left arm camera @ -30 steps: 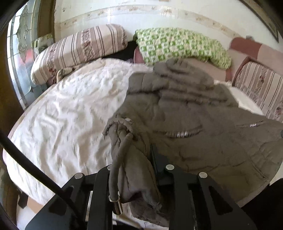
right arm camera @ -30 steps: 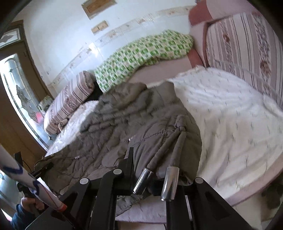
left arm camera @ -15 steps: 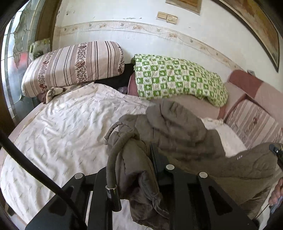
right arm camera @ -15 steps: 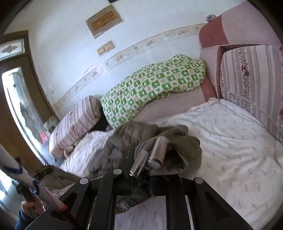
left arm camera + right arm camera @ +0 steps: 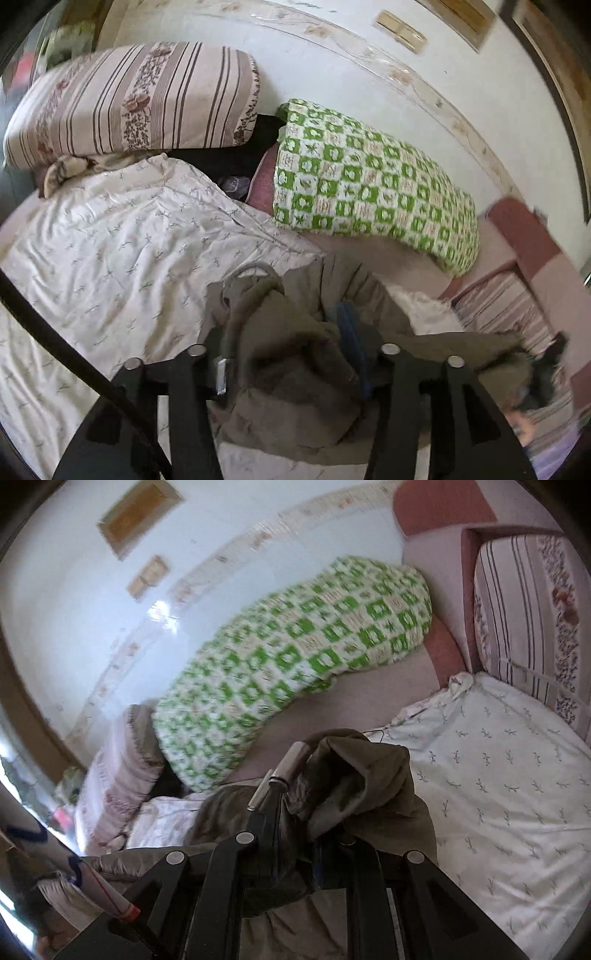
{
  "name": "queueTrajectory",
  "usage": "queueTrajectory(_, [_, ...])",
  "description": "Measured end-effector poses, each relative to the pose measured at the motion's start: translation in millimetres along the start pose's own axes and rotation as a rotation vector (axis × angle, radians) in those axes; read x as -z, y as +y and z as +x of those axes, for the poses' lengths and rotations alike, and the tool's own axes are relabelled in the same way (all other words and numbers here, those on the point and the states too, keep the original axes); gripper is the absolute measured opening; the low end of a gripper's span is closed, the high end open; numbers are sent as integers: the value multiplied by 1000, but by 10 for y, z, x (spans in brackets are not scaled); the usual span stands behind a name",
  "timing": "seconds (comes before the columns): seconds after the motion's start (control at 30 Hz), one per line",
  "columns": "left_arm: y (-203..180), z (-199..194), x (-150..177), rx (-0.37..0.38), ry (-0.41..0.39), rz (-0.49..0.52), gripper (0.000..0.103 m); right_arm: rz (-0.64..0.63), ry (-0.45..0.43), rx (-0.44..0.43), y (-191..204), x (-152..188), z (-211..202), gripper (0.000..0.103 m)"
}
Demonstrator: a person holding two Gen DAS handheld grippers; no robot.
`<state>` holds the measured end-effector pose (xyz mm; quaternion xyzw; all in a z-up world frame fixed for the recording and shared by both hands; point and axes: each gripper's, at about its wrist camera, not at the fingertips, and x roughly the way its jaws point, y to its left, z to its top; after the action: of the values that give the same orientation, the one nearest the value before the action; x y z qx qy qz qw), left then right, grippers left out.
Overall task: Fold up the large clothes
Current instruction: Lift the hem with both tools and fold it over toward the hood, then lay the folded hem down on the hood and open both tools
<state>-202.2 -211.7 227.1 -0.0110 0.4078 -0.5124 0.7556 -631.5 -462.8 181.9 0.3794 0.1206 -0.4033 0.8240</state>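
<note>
A grey-brown quilted jacket [image 5: 295, 369] lies bunched on the bed. In the left wrist view a thick fold of it sits between the fingers of my left gripper [image 5: 291, 339], whose jaws are opening; the fabric rests loosely between them, and a drawcord with a metal tip [image 5: 221, 376] hangs by the left finger. Seen from the right wrist, my right gripper [image 5: 306, 834] is shut on another bunch of the jacket [image 5: 362, 775], and a metal cord tip [image 5: 291, 764] sticks up above it. The jacket's far part is hidden under the raised folds.
The bed has a white patterned sheet [image 5: 110, 258] [image 5: 498, 775]. A green checked quilt [image 5: 369, 177] [image 5: 295, 657] and a striped pillow [image 5: 129, 103] lie along the wall. Another striped cushion [image 5: 528, 609] stands at the right. A hand [image 5: 48, 904] shows low left.
Both grippers rose and carried the jacket's edge towards the wall end of the bed, doubling it over itself. The left jaws have spread wider around the fabric.
</note>
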Motion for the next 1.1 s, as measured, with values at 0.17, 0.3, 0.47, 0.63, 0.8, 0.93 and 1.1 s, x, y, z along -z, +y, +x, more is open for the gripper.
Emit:
queueTrajectory(0.17, [143, -26, -261, -39, -87, -7, 64, 64, 78, 64, -279, -37, 661, 14])
queueTrajectory(0.3, [218, 38, -297, -70, -93, 6, 67, 154, 141, 53, -521, -17, 1001, 26])
queueTrajectory(0.47, [1, 351, 29, -73, -29, 118, 67, 277, 142, -90, -704, -42, 867, 56])
queueTrajectory(0.63, [-406, 672, 559, -59, 29, 253, 67, 236, 87, -133, -603, 96, 298, 62])
queueTrajectory(0.8, [-903, 871, 1136, -91, 22, 416, 67, 41, 77, -46, -138, 724, -72, 62])
queueTrajectory(0.93, [-1214, 1082, 1459, -148, 16, 522, 67, -71, 137, 44, 164, 1145, 26, 61])
queueTrajectory(1.1, [-1243, 1542, 1450, -209, 100, 513, 69, -189, 120, 191, 247, 1287, 278, 59])
